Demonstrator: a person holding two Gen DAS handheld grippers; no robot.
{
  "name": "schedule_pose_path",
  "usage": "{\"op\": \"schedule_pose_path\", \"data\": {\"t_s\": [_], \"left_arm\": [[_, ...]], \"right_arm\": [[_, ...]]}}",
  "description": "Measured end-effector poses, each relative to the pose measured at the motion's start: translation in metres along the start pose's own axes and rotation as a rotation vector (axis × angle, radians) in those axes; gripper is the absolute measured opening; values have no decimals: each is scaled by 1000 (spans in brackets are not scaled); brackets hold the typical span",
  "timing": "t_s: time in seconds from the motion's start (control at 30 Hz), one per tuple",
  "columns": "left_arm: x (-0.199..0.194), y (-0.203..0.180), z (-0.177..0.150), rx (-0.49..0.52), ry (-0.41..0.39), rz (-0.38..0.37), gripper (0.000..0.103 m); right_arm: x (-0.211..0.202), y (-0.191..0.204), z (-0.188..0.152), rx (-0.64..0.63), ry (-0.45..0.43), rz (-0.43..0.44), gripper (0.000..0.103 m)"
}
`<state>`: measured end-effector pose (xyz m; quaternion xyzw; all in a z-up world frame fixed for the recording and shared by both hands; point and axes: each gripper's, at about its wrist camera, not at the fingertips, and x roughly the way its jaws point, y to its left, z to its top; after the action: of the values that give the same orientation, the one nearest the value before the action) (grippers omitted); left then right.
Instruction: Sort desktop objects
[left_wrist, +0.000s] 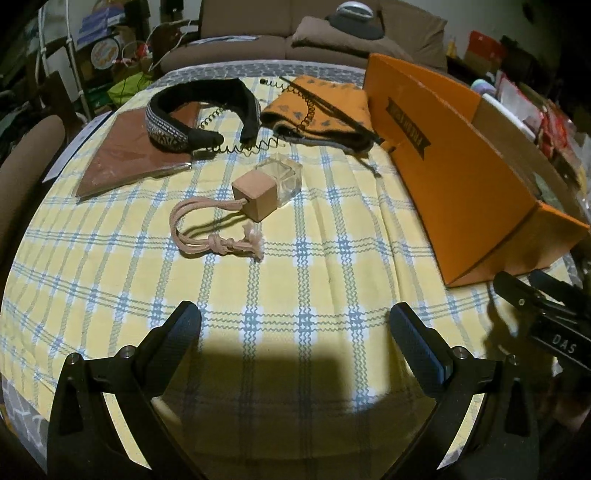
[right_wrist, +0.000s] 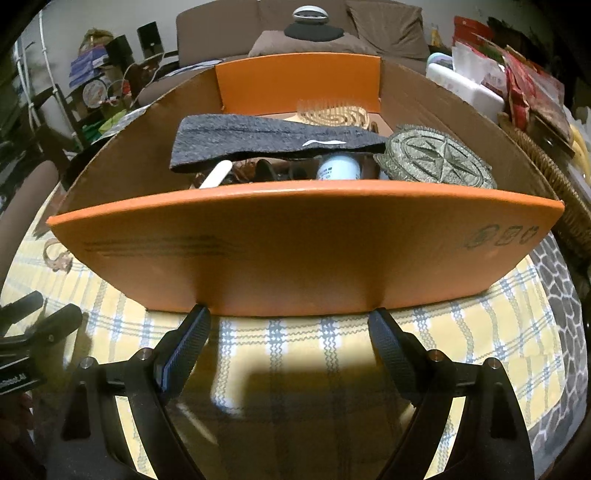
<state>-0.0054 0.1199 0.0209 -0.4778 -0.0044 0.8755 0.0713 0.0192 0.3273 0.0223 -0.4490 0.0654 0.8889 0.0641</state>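
A yellow and blue checked tablecloth (left_wrist: 295, 266) is seen under an open orange cardboard box (right_wrist: 306, 251), partly filled. A small clear glass bottle with a wooden cube cap (left_wrist: 267, 184) is lying left of the box. The left gripper (left_wrist: 295, 328) and the right gripper (right_wrist: 290, 326) are held wide apart, with nothing between the fingers.

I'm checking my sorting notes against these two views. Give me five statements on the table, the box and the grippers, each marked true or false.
1. The left gripper is open, holding nothing. True.
2. The glass bottle with a wooden cube cap sits inside the orange box. False: it lies on the checked tablecloth.
3. The grey headband is in the box. True.
4. The right gripper grips the box wall. False: it is open, short of it.
5. The black headband is in the box. False: it rests on the table.
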Motion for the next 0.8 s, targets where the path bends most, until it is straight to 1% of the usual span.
{"op": "schedule_pose_path", "data": {"t_s": [0.2, 0.33, 0.53, 0.8], "left_arm": [[5, 1, -2, -4, -7, 0, 103], [6, 1, -3, -6, -18, 3, 103], [10, -7, -6, 31, -36, 59, 103], [11, -6, -5, 31, -37, 62, 103]], "right_arm": [[3, -3, -2, 26, -4, -3, 98], [7, -3, -4, 15, -18, -5, 102], [11, 1, -4, -3, -19, -29, 103], [13, 5, -5, -26, -8, -60, 103]]}}
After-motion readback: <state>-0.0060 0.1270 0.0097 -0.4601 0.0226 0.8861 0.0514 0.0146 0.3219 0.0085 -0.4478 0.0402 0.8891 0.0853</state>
